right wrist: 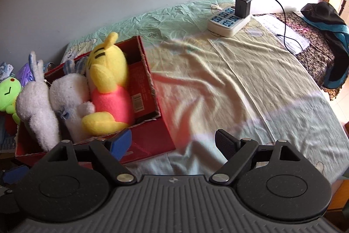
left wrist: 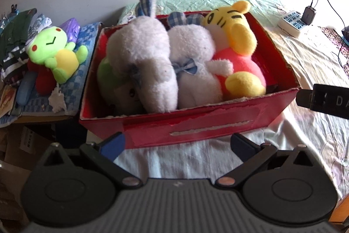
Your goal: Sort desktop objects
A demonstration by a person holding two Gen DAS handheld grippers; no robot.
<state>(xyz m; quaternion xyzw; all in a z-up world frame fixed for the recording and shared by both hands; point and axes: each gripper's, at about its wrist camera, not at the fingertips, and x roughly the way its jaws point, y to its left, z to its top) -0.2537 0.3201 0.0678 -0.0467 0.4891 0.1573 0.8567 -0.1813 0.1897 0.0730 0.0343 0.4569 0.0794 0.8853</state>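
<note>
A red cardboard box (left wrist: 196, 130) stands on the sheet-covered table and is packed with plush toys: a grey-white rabbit (left wrist: 144, 62), a white rabbit with a blue bow (left wrist: 192, 51), and a yellow tiger in pink (left wrist: 237, 40). A green plush (left wrist: 106, 78) is half hidden under the rabbit. The box also shows in the right wrist view (right wrist: 150, 143), with the tiger (right wrist: 109, 84). My left gripper (left wrist: 177, 145) is open and empty just before the box's front wall. My right gripper (right wrist: 173, 141) is open and empty at the box's right front corner.
A green frog plush (left wrist: 59, 51) lies on a blue checked cloth (left wrist: 82, 40) left of the box, beside piled clothes. A white power strip with a black charger (right wrist: 229, 19) and cable sits far right. A dark garment (right wrist: 327, 21) lies at the right edge.
</note>
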